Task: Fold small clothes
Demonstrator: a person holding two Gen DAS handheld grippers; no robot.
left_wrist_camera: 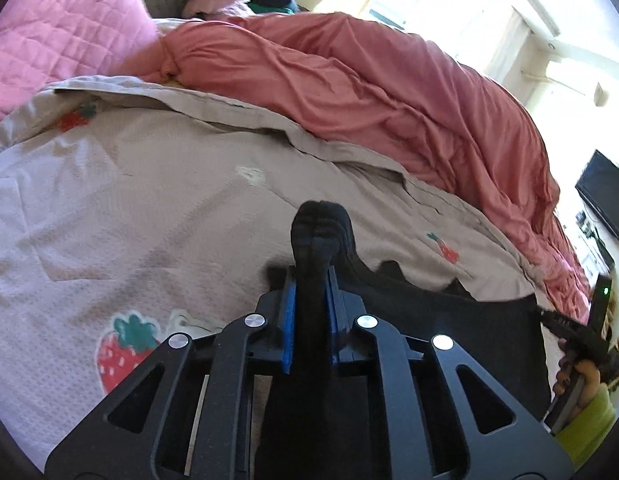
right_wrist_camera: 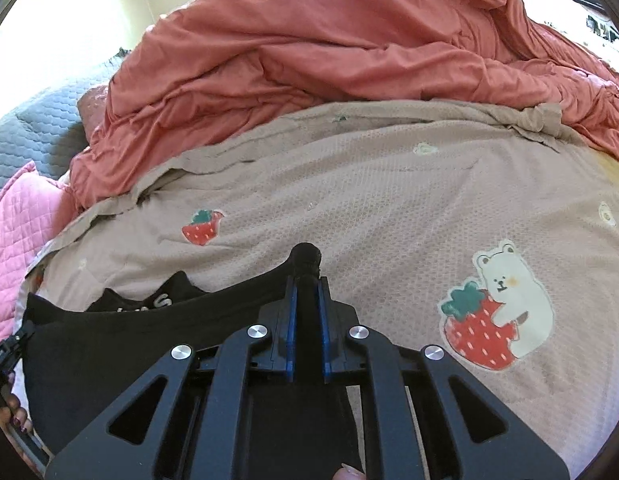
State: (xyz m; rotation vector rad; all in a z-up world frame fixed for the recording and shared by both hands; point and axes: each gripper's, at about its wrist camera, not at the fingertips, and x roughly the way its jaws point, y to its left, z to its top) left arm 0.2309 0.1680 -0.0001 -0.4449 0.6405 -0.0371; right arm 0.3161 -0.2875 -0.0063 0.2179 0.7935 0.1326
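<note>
In the left wrist view, starting at the left of the frame, we are looking across the beige strawberry-print cover [left_wrist_camera: 157, 200], which is lying flat and bare there, giving us open room. At the lower centre our left gripper [left_wrist_camera: 311, 280] is pinching a bunched corner of the black garment [left_wrist_camera: 449, 320], its blue pads pressed together on the cloth, which is poking out past the tips. The garment is stretching off to the right edge, where the hand [left_wrist_camera: 577, 376] with the other tool is showing.

In the right wrist view the black garment [right_wrist_camera: 129, 340] is filling the lower left, white lettering partly hidden. At centre our right gripper [right_wrist_camera: 307, 280] is clamping the opposite corner the same way. We are judging that both corners are being held so the top edge hangs taut between them, ready to carry over for a fold. To the right, the bear-and-strawberry patch [right_wrist_camera: 497, 308] is sitting on clear cover. The rust-red duvet [right_wrist_camera: 329, 40] is heaped along the top, limiting our reach that way.
</note>
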